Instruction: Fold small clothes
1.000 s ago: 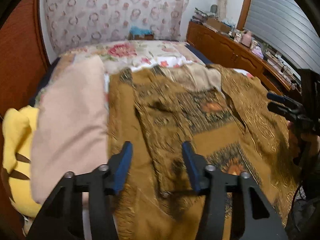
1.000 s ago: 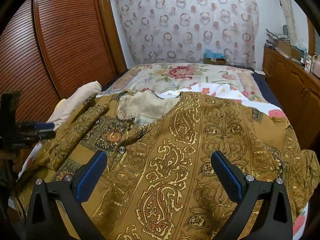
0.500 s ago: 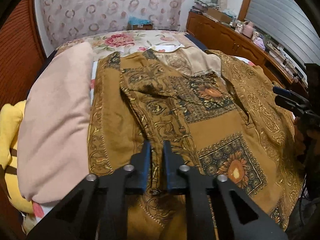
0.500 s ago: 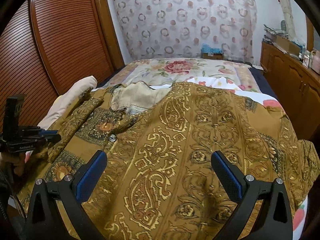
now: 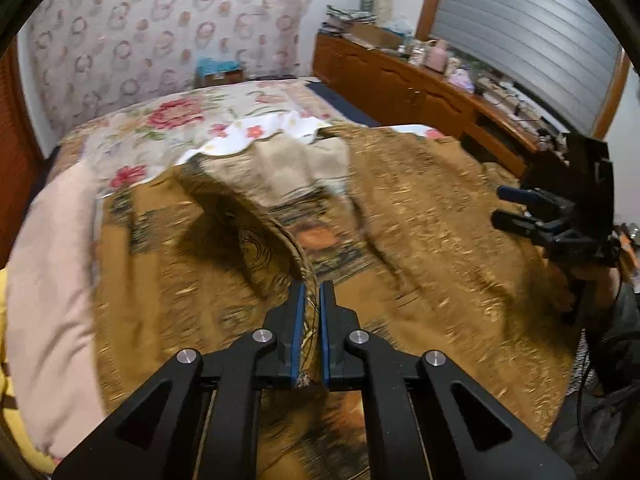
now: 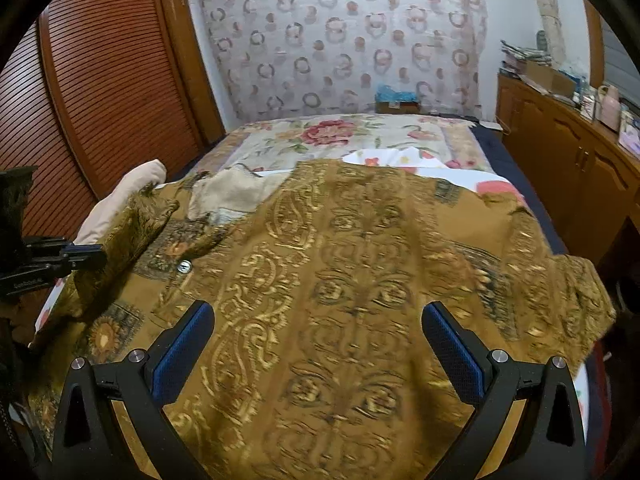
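Setting: bedroom; bed [image 6: 516, 224] with floral cover [image 6: 332, 136], louvred wooden wardrobe doors [image 6: 100, 80] on the left, ring-patterned curtain [image 6: 340, 40] at the far wall, cluttered wooden sideboard [image 5: 420, 88] on the right.

Item 1, nearest: left gripper [image 5: 309, 320]. Jaws pressed together on a fold of brown cloth; the pinched edge runs up from the pads as a raised ridge. In the right wrist view it shows at the far left edge, with fabric bunched at its tips.

Item 2: right gripper [image 6: 318, 352]. Jaws spread wide, nothing between them, poised above the cloth without touching it.

Item 3: brown patterned garment [image 6: 340, 280]. Gold paisley and sunflower print, spread across the near half of the bed, front opening and one button [image 6: 184, 267] visible. Pale lining [image 5: 288, 172] shows at the collar, towards the far end. The right side spills towards the bed edge.

Item 4: pink pillow [image 5: 52, 280], along the left of the garment, touching it. Yellow item [image 5: 6, 320] just beyond, at the frame edge; too little shows to identify it.

Handling note (judgement): an early step, carrying the gripped left panel or sleeve across towards the middle. Lift only enough to clear the layer below, travel straight to the right, and lay the edge parallel to the front opening. The free gripper could pin the body flat so that it does not drag along. The cloth looks heavy and likely to slump; release only once it lies settled.
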